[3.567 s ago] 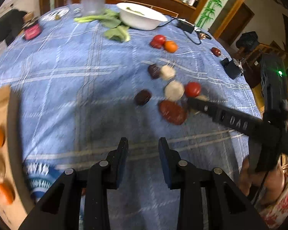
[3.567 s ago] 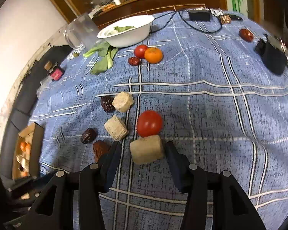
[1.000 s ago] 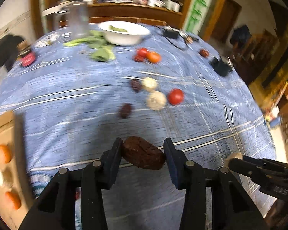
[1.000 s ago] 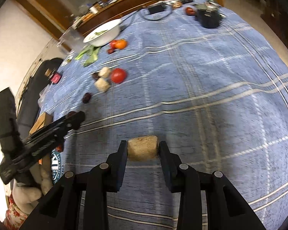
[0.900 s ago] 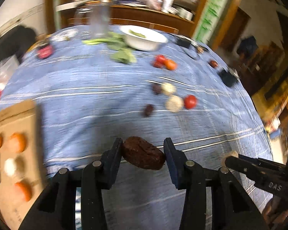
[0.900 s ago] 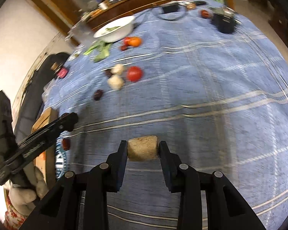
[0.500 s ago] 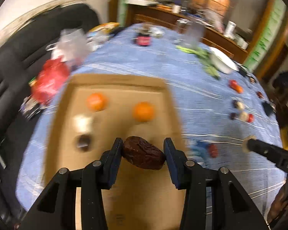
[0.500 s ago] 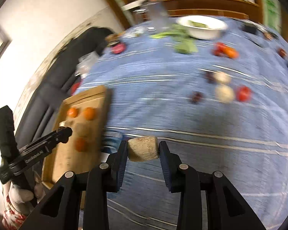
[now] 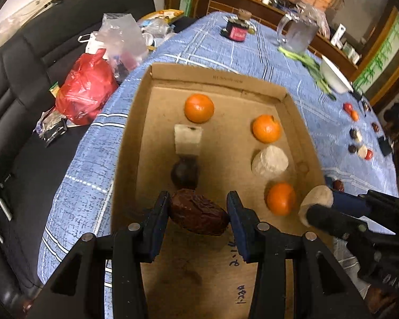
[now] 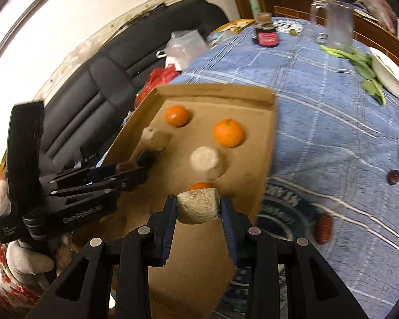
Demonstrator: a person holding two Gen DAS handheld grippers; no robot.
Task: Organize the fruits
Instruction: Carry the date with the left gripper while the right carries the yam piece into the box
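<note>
Date (image 9: 198, 215): dark red, wrinkled, long axis crosswise and tilted down to the right, clamped between the left gripper (image 9: 198, 222) jaws above the near floor of the box (image 9: 215, 79). Beige block (image 10: 198, 206): flat ends against the pads, clamped in the right gripper (image 10: 198, 212), just above the near orange (image 9: 281, 198). Both grippers point steeply down side by side; the box floor nearest them is bare, its right wall close beside the block.

Lowest orange (image 10: 199, 185) mostly hidden behind held beige chunk (image 10: 198, 206); fruits on table (image 9: 358, 143), 3 o'clock, too small.
</note>
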